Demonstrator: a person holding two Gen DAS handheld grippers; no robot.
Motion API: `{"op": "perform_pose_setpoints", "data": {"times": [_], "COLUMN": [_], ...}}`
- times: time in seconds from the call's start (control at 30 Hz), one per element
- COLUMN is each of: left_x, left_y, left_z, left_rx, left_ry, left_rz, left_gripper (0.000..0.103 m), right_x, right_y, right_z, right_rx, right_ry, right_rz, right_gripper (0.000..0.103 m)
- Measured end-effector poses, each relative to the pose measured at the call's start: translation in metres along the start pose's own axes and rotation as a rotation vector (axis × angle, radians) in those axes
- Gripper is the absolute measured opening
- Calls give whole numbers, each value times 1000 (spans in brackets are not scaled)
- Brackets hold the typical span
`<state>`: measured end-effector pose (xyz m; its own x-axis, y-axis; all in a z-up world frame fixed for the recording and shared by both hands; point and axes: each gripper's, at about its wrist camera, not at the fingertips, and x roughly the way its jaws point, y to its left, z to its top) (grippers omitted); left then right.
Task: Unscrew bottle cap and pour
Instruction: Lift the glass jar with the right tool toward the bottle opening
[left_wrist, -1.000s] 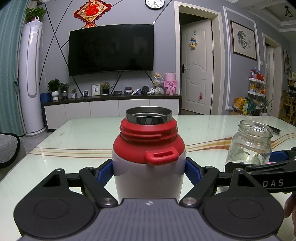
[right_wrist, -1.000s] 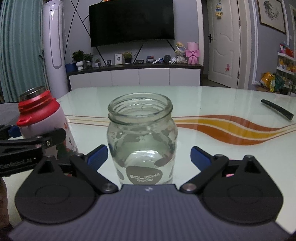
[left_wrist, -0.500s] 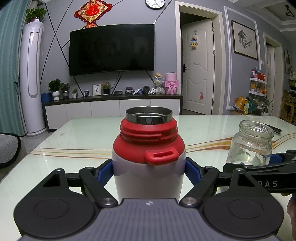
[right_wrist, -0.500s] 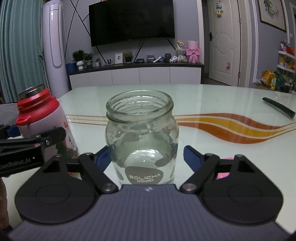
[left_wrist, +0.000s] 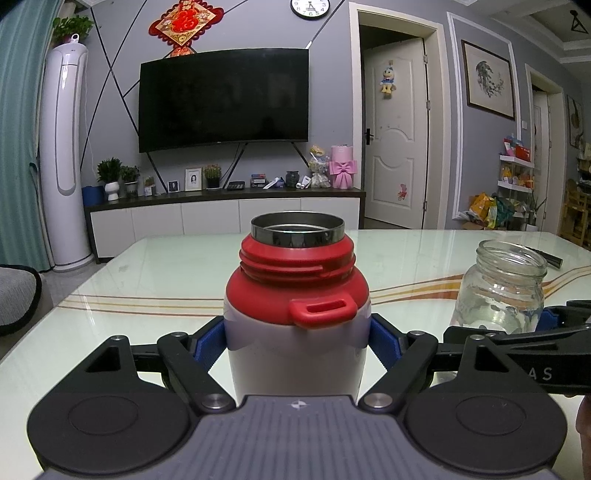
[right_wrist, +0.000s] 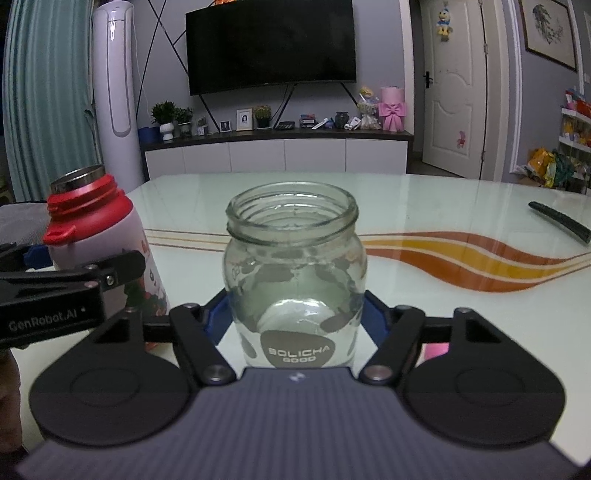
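Note:
A white bottle with a red top and open steel mouth (left_wrist: 295, 317) stands upright on the glass table, cap off. My left gripper (left_wrist: 297, 341) is shut on its body, blue pads against both sides. The bottle also shows at the left of the right wrist view (right_wrist: 99, 240). An empty clear glass jar (right_wrist: 295, 273) stands upright, also visible at the right of the left wrist view (left_wrist: 502, 288). My right gripper (right_wrist: 295, 319) is closed around the jar's lower body, blue pads touching its sides. No cap is visible.
The glass table (right_wrist: 443, 206) has orange and red wavy stripes. A dark long object (right_wrist: 559, 221) lies at its far right. Something pink (right_wrist: 437, 349) shows behind my right finger. A TV cabinet and door stand beyond the table.
My right gripper's fingers have closed inward onto the jar from a wide-open stance. The left gripper and bottle have not moved.

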<state>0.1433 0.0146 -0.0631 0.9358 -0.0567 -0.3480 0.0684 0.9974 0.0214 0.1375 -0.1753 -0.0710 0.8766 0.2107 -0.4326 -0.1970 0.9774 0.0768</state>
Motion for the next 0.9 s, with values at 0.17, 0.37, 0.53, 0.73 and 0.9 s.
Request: {"op": "perform_pose_setpoints", "data": {"times": [0.17, 0.37, 0.53, 0.73, 0.9], "left_x": [1, 2, 3, 5, 5], "left_y": [-1, -3, -7, -13, -21], "left_z": [0, 0, -1, -2, -3], "left_rx": [3, 7, 10, 6, 22], "left_ry": [-1, -3, -3, -3, -6], "left_rz": [-3, -6, -18, -34, -50], "left_gripper": [83, 83, 83, 83, 83], "right_x": [0, -7, -16, -18, -17], "right_y": [-2, -3, -3, -10, -10], "right_z": [2, 9, 22, 37, 43], "right_rx": [1, -45, -126, -198, -244], "right_ry": [6, -16, -44, -36, -32], "right_rz": [6, -1, -26, -73, -98], "right_gripper": [69, 69, 69, 69, 69]}}
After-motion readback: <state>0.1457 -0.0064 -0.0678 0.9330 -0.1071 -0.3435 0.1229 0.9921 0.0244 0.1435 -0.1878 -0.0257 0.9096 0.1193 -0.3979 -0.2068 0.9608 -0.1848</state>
